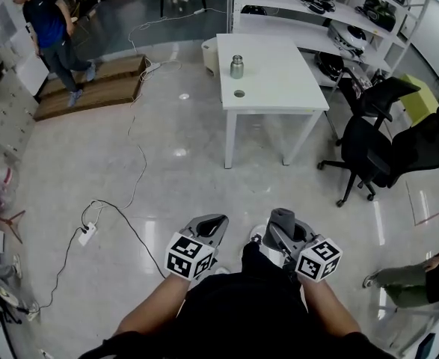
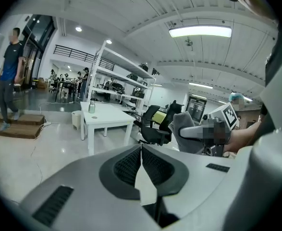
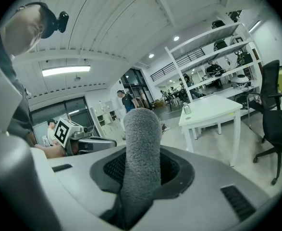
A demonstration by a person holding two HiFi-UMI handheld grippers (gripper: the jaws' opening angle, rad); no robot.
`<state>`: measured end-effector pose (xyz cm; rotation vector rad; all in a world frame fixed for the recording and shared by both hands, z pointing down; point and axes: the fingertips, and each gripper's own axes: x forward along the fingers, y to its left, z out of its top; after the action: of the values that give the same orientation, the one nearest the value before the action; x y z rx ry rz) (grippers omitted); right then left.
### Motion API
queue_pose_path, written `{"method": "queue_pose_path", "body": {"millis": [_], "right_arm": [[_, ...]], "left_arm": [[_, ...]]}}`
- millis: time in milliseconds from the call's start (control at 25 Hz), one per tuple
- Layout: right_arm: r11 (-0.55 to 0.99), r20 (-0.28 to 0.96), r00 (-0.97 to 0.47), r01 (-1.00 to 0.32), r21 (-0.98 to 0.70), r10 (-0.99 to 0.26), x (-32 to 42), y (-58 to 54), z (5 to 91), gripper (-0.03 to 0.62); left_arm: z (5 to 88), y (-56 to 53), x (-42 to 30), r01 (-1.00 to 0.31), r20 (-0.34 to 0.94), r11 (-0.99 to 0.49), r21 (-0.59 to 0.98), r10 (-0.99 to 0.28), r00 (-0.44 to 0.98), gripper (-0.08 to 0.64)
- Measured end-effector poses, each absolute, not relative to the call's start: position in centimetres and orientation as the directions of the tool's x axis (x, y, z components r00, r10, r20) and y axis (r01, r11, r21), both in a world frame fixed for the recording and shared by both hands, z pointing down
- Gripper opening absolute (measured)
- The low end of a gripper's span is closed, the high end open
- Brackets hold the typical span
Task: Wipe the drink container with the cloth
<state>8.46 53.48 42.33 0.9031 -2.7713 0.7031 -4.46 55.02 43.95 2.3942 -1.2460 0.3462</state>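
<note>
A small metal drink container [image 1: 236, 66] stands on a white table [image 1: 279, 88] far ahead across the floor; it also shows as a tiny metal bottle [image 2: 91, 107] in the left gripper view and a distant metal bottle [image 3: 186, 109] in the right gripper view. Both grippers are held low, close to my body and well short of the table. My left gripper [image 1: 212, 226] is shut with nothing between its jaws. My right gripper [image 1: 279, 226] is shut on a rolled grey cloth [image 3: 141, 153] that sticks up out of the jaws; the cloth [image 1: 282, 218] shows as a grey tuft in the head view.
Black office chairs [image 1: 376, 137] stand right of the table, with white shelving [image 1: 331, 13] behind it. A cable and power strip [image 1: 88, 234] lie on the floor at left. A person [image 1: 51, 32] walks near wooden pallets at far left. Another person's leg [image 1: 410, 279] is at the right edge.
</note>
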Motion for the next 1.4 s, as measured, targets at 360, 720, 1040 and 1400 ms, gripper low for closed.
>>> {"method": "queue_pose_path", "body": {"millis": [360, 720, 1040, 1400], "right_arm": [[0.661, 0.248, -0.805, -0.587, -0.467, -0.539, 8.7, 44.9, 43.4, 0.107], [0.693, 0.216, -0.833, -0.546, -0.472, -0.509, 8.5, 33.3, 41.5, 0.107], [0.731, 0.184, -0.861, -0.501, -0.463, -0.473, 9.4, 24.2, 40.9, 0.107], [0.708, 0.176, -0.866, -0.487, -0.512, -0.469, 11.5, 18.3, 43.0, 0.107]], "left_arm": [[44.7, 48.7, -4.7, -0.836, 0.433, -0.501, 0.225, -0.717, 0.546, 0.02], [41.8, 36.5, -4.5, -0.856, 0.42, -0.486, 0.179, -0.748, 0.513, 0.02], [42.6, 28.3, -2.9, -0.875, 0.444, -0.456, 0.163, -0.758, 0.478, 0.02], [42.9, 22.4, -1.3, -0.886, 0.462, -0.44, 0.147, -0.761, 0.455, 0.02]]}}
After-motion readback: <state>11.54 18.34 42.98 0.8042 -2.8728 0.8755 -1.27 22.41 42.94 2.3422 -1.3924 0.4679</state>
